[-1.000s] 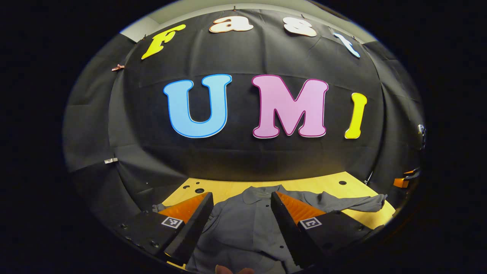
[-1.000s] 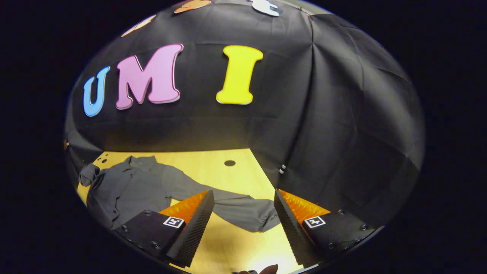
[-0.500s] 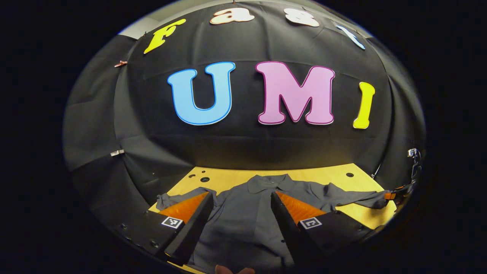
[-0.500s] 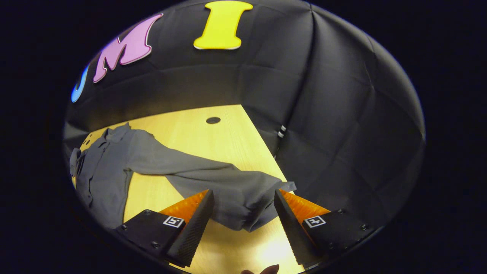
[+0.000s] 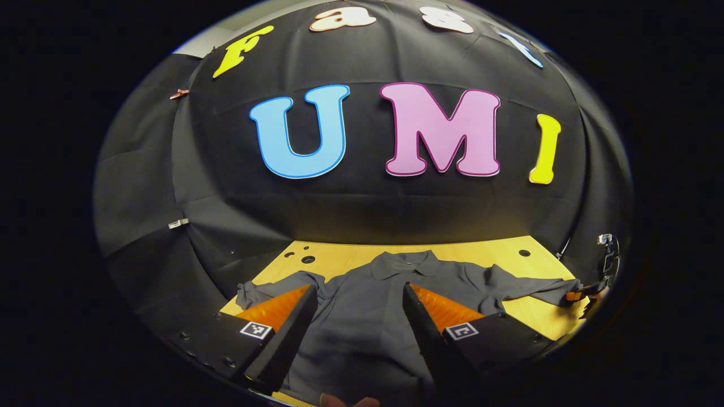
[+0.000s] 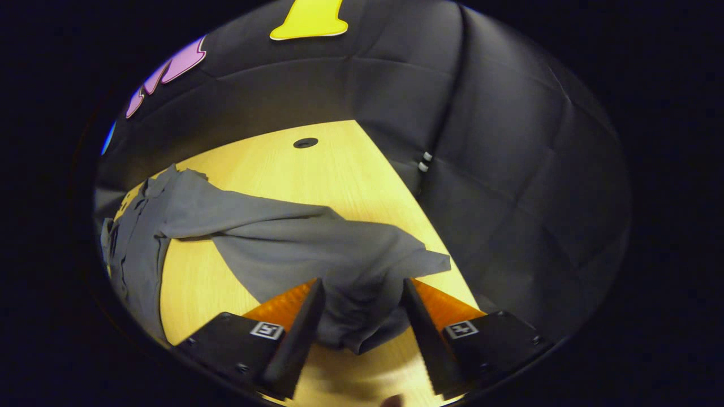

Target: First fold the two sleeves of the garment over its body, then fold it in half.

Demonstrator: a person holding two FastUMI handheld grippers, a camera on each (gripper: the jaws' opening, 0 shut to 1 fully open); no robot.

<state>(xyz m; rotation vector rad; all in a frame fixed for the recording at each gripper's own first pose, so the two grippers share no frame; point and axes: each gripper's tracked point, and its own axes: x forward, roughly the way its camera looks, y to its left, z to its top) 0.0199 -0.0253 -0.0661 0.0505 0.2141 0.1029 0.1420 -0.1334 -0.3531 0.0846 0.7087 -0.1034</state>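
Right claw [image 6: 359,308] straddles sleeve cuff [image 6: 362,294] on table [image 6: 345,169], fingers apart.

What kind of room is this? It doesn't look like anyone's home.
Most likely a small recording booth, not a home. Black cloth is hung as walls on every side, a bare wooden table with drilled holes holds one grey shirt, and handheld grippers work over the shirt.
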